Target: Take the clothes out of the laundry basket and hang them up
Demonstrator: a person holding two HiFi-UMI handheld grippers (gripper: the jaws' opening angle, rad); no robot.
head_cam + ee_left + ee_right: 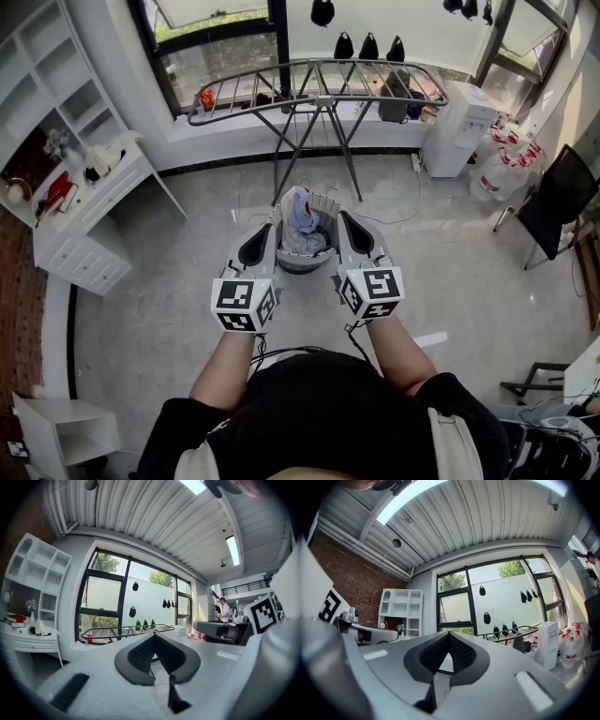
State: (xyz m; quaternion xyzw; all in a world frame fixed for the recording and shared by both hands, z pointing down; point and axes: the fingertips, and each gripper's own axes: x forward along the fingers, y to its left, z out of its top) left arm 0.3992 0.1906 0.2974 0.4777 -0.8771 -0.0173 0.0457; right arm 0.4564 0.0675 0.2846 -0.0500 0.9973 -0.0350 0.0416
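The person stands at 6 o'clock in the head view, with both forearms stretched forward. The left gripper (270, 230) has its jaws pressed together on nothing; its own view shows the dark ribbed pads meeting in a point. The right gripper (352, 230) is the same, jaws pressed together and empty. Each carries a cube of black-and-white square markers; these are patterns, not words.

Straight ahead at 12 o'clock, on the floor between the two gripper tips, sits the laundry basket (302, 263). The clothes (302, 211) are inside it, a pale lilac and white heap rising above the rim. Neither gripper touches basket or cloth.

Further out at 12 o'clock stands the drying rack (319, 80), its rails mostly bare, with one dark garment (394, 103) draped at its right end. At 10 o'clock a white bench (122, 173) carries small clutter. At 1 o'clock a white water dispenser (459, 122) stands against the wall, with water jugs (511, 150) beside it; their red labels are too small to read. A black chair (558, 202) sits at 3 o'clock. A red bottle (206, 97) rests on the windowsill at 11 o'clock.
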